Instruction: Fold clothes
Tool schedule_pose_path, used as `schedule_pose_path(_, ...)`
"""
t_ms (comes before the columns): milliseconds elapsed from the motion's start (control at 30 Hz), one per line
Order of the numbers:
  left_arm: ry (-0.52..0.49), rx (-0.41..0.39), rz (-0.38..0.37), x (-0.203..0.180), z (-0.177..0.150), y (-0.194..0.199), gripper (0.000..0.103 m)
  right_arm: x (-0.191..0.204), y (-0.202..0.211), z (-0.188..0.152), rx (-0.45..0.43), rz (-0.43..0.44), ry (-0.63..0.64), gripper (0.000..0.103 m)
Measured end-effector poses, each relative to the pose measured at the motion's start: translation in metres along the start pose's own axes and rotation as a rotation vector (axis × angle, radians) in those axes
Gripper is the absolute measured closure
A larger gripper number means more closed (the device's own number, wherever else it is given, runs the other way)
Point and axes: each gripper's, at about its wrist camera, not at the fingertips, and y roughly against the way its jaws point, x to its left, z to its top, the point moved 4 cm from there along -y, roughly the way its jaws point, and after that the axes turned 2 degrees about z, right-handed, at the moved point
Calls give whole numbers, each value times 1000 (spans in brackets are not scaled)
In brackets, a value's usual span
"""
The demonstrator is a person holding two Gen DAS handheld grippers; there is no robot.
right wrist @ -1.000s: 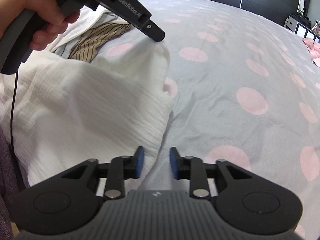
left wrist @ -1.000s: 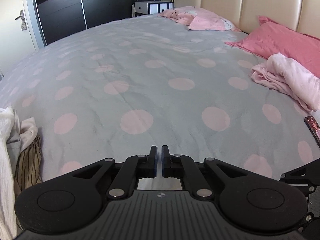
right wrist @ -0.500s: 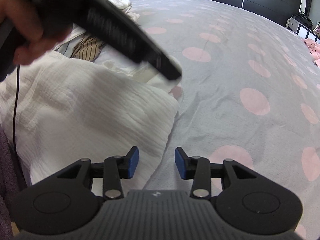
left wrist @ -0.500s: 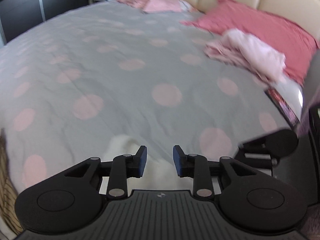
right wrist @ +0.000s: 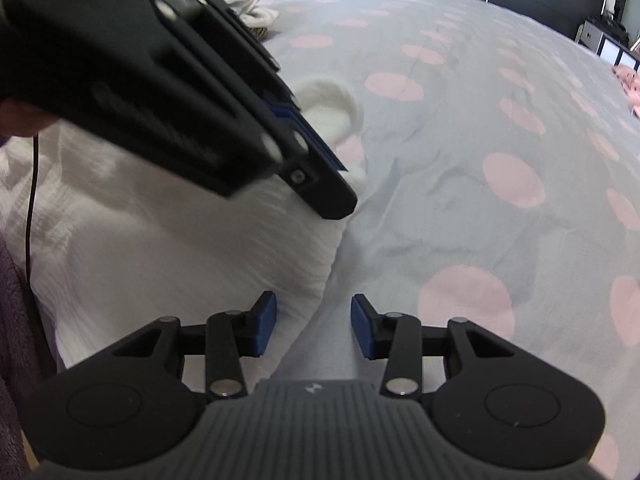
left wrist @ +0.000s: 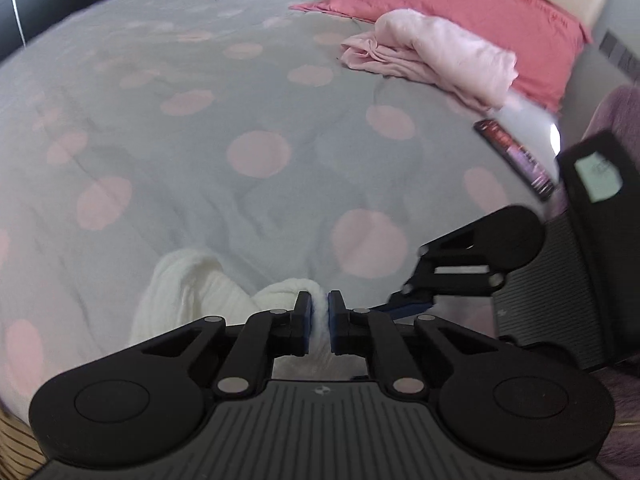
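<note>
White garment [right wrist: 160,240] on spotted bedspread [right wrist: 460,140]: left gripper [left wrist: 319,312] pinched a fold of its edge; right gripper [right wrist: 313,322], jaws wide, hovered beside the hem.

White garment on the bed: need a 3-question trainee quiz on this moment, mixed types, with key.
1. True or false: the left gripper is shut on an edge of the white garment.
2. The right gripper is: A) shut on the garment, B) open over the garment's edge, C) out of view.
3. Fill in: beside the pink pillow lies a bundle of ____ clothing.

Key: 1 true; 2 B; 3 pink (light pink). White fabric shows between the left fingers, while the right jaws stand wide apart with nothing pinched between them on the dotted bedspread.
</note>
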Motion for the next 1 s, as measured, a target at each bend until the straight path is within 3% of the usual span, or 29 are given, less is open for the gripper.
schedule_pose_path(67, 65, 37, -69, 6, -3, -4, 95, 0, 0, 0, 1, 2, 0, 58)
schedule_pose_path(200, 136, 84, -69, 17, -7, -8, 92, 1, 0, -1, 3, 4, 0, 58)
schedule_pose_path(367, 241, 111, -87, 29, -14, -10, 80, 2, 0, -2, 2, 6, 1, 58)
schedule_pose_path(500, 245, 116, -96, 26, -18, -12, 69, 1, 0, -4, 3, 7, 0, 58)
schedule_pose_path(600, 211, 140, 37, 28, -21, -16, 69, 2, -1, -4, 4, 2, 11, 58)
schedule_pose_path(667, 219, 143, 23, 31, -21, -17, 72, 2, 0, -4, 2, -5, 25, 58)
schedule_pose_path(700, 222, 145, 16, 32, -21, -17, 78, 4, 1, -5, 0, -10, 35, 58)
schedule_pose_path(733, 222, 127, 16, 32, -19, -16, 93, 5, 2, -5, -5, -18, 43, 58)
schedule_pose_path(900, 271, -8, 12, 43, 0, 5, 95, 15, 14, -2, -56, -47, 95, 58)
schedule_pose_path(967, 318, -57, 14, 54, 6, 13, 95, 20, 9, -7, -16, -8, 107, 58)
schedule_pose_path(1000, 348, -78, 19, 61, 8, 16, 95, 22, 6, -11, 7, 12, 103, 64)
